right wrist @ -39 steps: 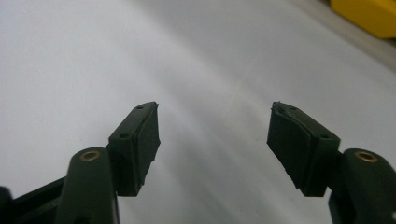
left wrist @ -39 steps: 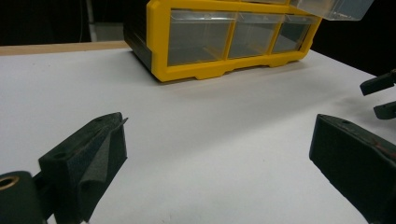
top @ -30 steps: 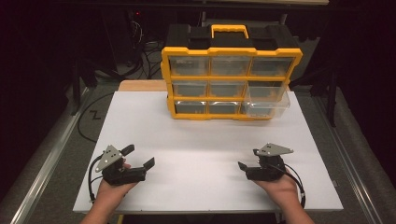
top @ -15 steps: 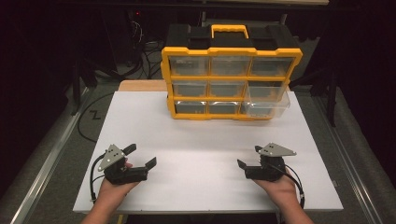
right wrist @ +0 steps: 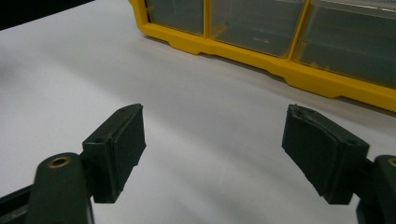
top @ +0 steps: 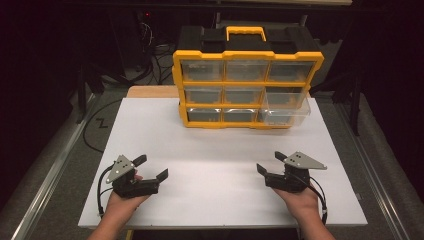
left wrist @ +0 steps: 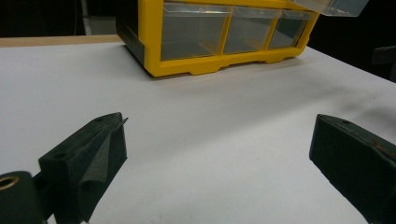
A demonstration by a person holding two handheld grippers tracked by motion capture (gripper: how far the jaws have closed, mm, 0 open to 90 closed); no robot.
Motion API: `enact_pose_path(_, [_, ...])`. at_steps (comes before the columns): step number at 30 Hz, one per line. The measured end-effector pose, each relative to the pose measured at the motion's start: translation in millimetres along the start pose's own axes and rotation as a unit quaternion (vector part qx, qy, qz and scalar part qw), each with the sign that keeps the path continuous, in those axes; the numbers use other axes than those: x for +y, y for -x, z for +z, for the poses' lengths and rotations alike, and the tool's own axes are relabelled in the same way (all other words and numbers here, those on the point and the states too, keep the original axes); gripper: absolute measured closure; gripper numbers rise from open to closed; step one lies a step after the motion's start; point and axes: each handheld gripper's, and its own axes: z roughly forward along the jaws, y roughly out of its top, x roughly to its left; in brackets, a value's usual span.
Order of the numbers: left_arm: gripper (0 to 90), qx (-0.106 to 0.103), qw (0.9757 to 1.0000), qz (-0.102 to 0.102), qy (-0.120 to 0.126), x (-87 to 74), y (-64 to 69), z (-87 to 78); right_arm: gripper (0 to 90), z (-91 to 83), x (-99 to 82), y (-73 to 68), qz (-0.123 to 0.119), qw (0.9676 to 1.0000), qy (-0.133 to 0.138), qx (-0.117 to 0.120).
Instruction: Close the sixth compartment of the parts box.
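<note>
The left gripper (top: 150,167) rests released on the white table (top: 215,150); the organizer (top: 245,80) stands well ahead, long axis crosswise, its 1 pulled-out drawer (top: 285,107) nearer the right gripper (top: 270,162), whose empty jaws have just been narrowing.

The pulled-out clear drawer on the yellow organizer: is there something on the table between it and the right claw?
Nothing visible. The white table lies bare between the right claw and the clear drawer, which sticks out at the organizer's lower right. The claw is open and holds nothing.
</note>
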Motion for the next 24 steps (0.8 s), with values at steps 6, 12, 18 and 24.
enact_pose_path(6, [4.5, 0.002, 1.0, 0.008, 0.004, 0.9, 1.9, -3.8, 34.5, -4.5, 4.3, 2.0, 0.007, 0.9991, 0.02, -0.036])
enact_pose_path(12, [4.5, 0.005, 0.9999, 0.008, 0.004, -0.2, 1.5, -6.8, 64.0, -9.5, 13.3, 6.0, 0.016, 0.9963, 0.035, -0.077])
enact_pose_path(18, [4.5, 0.006, 0.9999, 0.01, -0.003, -3.4, 0.9, -8.5, 85.2, -6.5, 22.3, 14.2, 0.017, 0.9936, 0.041, -0.103])
enact_pose_path(24, [4.5, 0.004, 0.9999, 0.01, -0.001, -5.2, -0.5, -13.0, 90.0, -0.7, 32.1, 31.6, 0.026, 0.9895, 0.05, -0.133])
